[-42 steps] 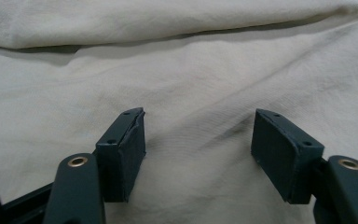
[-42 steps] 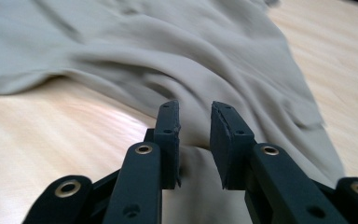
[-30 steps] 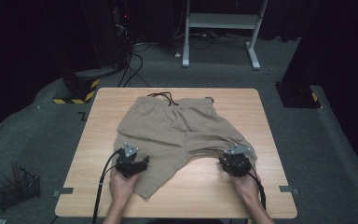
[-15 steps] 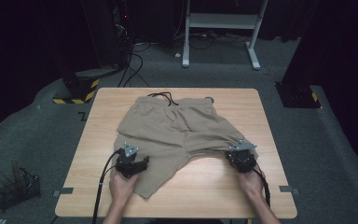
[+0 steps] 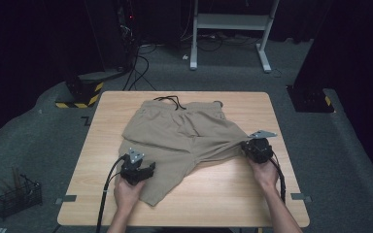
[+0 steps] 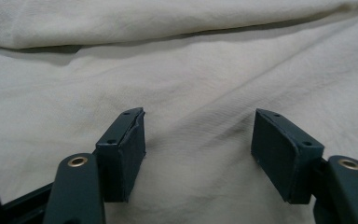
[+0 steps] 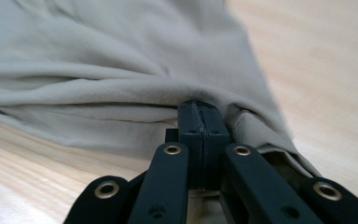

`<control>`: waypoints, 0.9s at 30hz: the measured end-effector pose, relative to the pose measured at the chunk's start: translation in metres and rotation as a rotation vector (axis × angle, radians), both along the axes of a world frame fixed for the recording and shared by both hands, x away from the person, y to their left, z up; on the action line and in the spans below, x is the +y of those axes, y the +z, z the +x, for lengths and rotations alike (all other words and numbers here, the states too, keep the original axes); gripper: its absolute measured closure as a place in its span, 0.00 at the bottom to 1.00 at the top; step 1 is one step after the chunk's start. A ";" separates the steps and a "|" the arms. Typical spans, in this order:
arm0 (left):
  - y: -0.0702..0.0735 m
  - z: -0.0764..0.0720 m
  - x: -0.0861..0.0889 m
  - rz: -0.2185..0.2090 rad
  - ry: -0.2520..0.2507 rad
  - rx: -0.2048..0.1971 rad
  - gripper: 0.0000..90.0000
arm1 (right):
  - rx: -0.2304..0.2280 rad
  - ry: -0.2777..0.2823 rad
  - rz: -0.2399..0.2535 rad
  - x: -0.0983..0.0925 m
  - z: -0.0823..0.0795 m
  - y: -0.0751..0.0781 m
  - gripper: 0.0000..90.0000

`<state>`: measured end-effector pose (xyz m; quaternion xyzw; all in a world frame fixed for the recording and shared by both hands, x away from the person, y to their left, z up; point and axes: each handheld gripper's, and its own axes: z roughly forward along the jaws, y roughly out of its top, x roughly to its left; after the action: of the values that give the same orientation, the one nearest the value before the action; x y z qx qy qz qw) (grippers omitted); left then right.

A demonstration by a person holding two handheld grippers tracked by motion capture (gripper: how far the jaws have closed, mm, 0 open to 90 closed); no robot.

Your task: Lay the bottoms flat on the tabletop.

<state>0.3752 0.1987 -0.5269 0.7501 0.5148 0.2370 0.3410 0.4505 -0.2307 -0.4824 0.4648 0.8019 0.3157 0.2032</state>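
A pair of beige shorts (image 5: 184, 128) lies on the wooden table (image 5: 233, 194), its waistband with a black drawstring (image 5: 170, 100) at the far side. My left gripper (image 5: 148, 170) rests on the near left leg with its jaws open; the left gripper view has both pads (image 6: 126, 154) standing apart over flat cloth (image 6: 191, 70). My right gripper (image 5: 243, 145) is shut on the hem of the right leg, near the table's right edge. In the right gripper view, bunched cloth (image 7: 98, 70) runs into the pinched jaws (image 7: 199, 109) and is lifted off the wood.
Bare wood lies along the table's near edge and corners. On the floor stand a black wire basket (image 5: 17, 196) at lower left, a white desk frame (image 5: 233, 29) at the back, and black-and-yellow bases (image 5: 77, 92) (image 5: 311, 99) beside the table's far corners.
My right gripper has moved to the right and slightly up with the shorts' right leg, stretching the cloth toward the table's right edge. The left gripper has stayed put.
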 end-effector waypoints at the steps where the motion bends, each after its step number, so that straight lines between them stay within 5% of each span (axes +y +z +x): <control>1: 0.000 0.000 0.000 -0.002 0.000 0.000 0.39 | 0.025 -0.001 -0.016 0.001 0.004 -0.007 0.99; 5: 0.000 0.000 0.000 -0.001 0.001 0.000 0.39 | 0.050 -0.002 -0.020 0.003 0.006 -0.017 0.97; 8: 0.000 0.000 0.000 -0.001 0.001 0.000 0.39 | 0.026 0.013 -0.017 0.003 -0.003 -0.010 0.87; 12: 0.000 0.000 0.000 -0.001 0.001 0.000 0.39 | -0.017 0.051 0.004 0.001 -0.023 0.003 0.87; 17: 0.000 0.000 0.000 -0.001 0.001 0.000 0.39 | -0.020 0.077 -0.074 0.001 -0.041 -0.005 0.82; 27: 0.000 0.000 0.000 0.000 0.000 0.000 0.39 | 0.001 -0.008 -0.082 -0.009 -0.022 -0.029 0.78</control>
<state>0.3751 0.1986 -0.5269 0.7500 0.5148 0.2372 0.3409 0.4288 -0.2393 -0.5111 0.4596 0.8123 0.2813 0.2230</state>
